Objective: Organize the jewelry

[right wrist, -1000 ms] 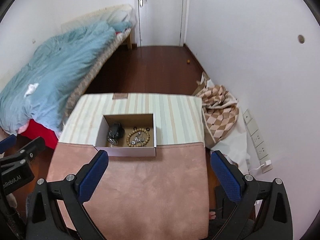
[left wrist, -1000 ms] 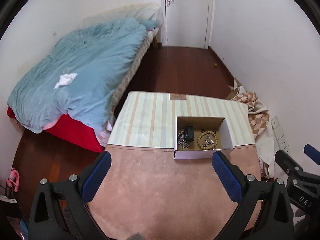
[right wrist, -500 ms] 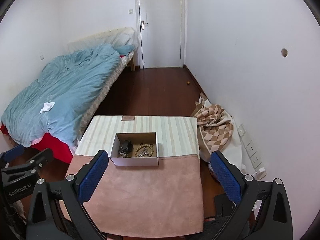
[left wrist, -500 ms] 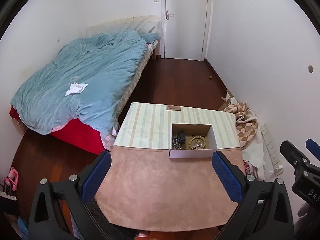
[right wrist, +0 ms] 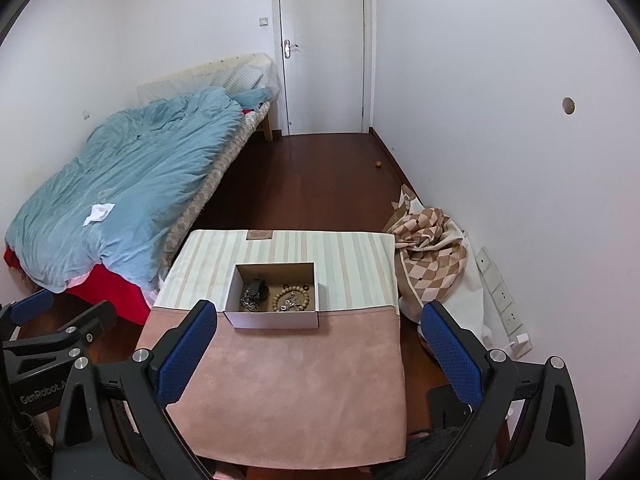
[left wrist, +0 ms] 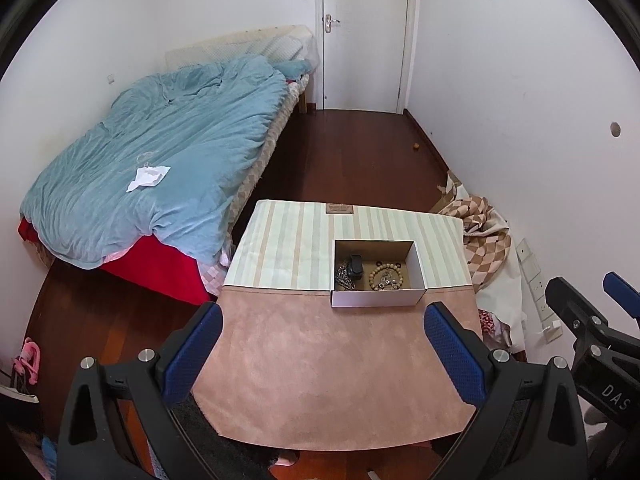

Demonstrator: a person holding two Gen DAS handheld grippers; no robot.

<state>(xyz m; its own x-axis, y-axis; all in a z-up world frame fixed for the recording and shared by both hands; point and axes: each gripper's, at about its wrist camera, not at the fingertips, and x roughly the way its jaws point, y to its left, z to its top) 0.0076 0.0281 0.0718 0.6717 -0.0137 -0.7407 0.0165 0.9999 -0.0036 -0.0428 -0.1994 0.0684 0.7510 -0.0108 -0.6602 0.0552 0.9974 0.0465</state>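
Right now both sets of tongs are hanging high over the near end of the desk (left wrist: 320,380), and neither is touching anything. The left tongs (left wrist: 324,354) are standing spread wide, their blue-padded fingers (left wrist: 192,356) far apart with only the pink suede-like cover showing between them. The right tongs (right wrist: 316,352) are gaping just as wide, likewise gripping nothing; their fingers (right wrist: 186,354) are framing the near half of the desk.

Further along the desk, an open white cardboard box (left wrist: 376,298) is sitting where the pink cover is meeting the striped cloth (left wrist: 288,248), well apart from both tongs. Inside it, a wooden bead bracelet (left wrist: 386,276) is lying on the right, with some small metal pieces resting within its ring. A tangled silver chain (left wrist: 343,276) is lying on the left, and a small dark object (left wrist: 355,266) is sitting against it; I cannot tell what that is.

Beyond the desk, a bed with a blue duvet (right wrist: 132,184) is running along the left wall, and a checked blanket (right wrist: 434,246) is lying heaped on the floor by the right wall.
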